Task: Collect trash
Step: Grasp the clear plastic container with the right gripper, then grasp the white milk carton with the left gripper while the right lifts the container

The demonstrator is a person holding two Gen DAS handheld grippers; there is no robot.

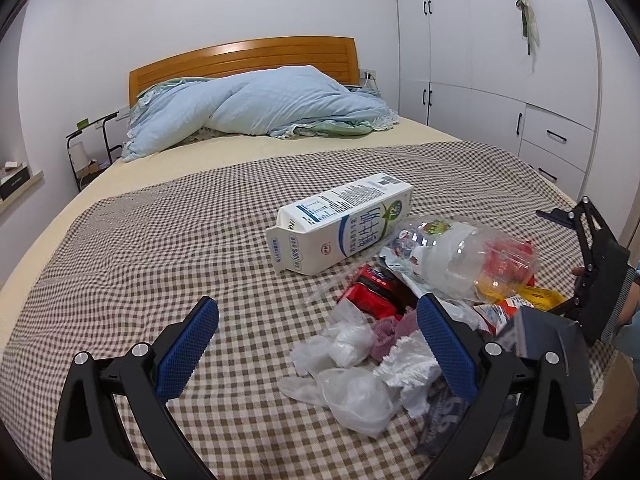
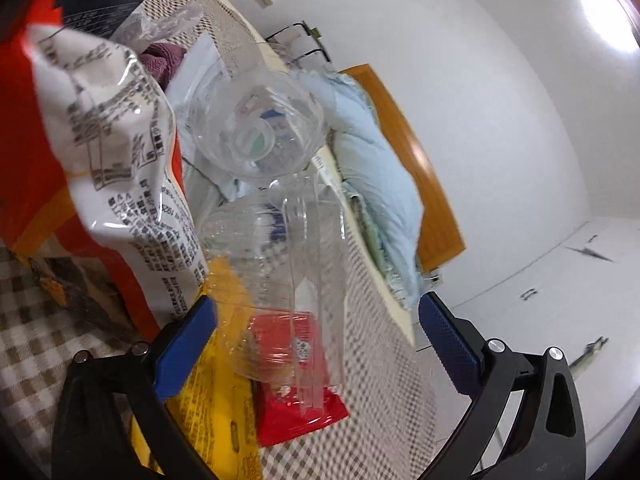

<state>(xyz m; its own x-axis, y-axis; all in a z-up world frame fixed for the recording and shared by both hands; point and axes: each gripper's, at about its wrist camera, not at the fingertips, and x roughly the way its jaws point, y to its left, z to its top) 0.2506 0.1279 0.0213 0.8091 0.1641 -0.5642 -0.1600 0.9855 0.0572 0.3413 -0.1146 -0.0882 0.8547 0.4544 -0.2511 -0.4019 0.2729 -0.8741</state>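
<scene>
Trash heaped on a bed with a brown checked cover point(image 1: 160, 240), seen first from the left wrist camera. Left tongs point(image 1: 318, 344): blue-padded fingers spread wide apart, nothing between them but cover and litter. Milk carton point(image 1: 340, 226), white with blue print, lying on its side at about 12 o'clock from the tongs. Clear plastic bottle point(image 1: 468, 258), crushed, lying at 1 o'clock, its neck end near the carton. Red wrapper point(image 1: 372, 298) just below the carton. Crumpled white plastic and tissue point(image 1: 360, 376) between the fingers toward the right one, with a scrap of mauve cloth point(image 1: 390, 330) among it. Yellow packet point(image 1: 540, 296) at 2 o'clock beyond the bottle. Right tongs point(image 1: 560, 216) entering at 3 o'clock, a hand point(image 1: 628, 300) behind them. Light blue quilt point(image 1: 256, 100) bundled at the far end against a wooden headboard point(image 1: 240, 58); white wardrobe point(image 1: 500, 60) at upper right.

Right wrist camera, tilted and somewhat blurred. Right tongs point(image 2: 318, 344): fingers wide apart, gripping nothing. Clear plastic bottle point(image 2: 276, 216) directly ahead at 12 o'clock, base toward the lens, lying between the line of the fingers. Red wrapper point(image 2: 296, 396) and yellow packet point(image 2: 208, 400) beneath it. Orange-and-white snack bag point(image 2: 108, 140) at 10 o'clock, printed text visible. Quilt point(image 2: 372, 168) and headboard point(image 2: 416, 160) beyond.
</scene>
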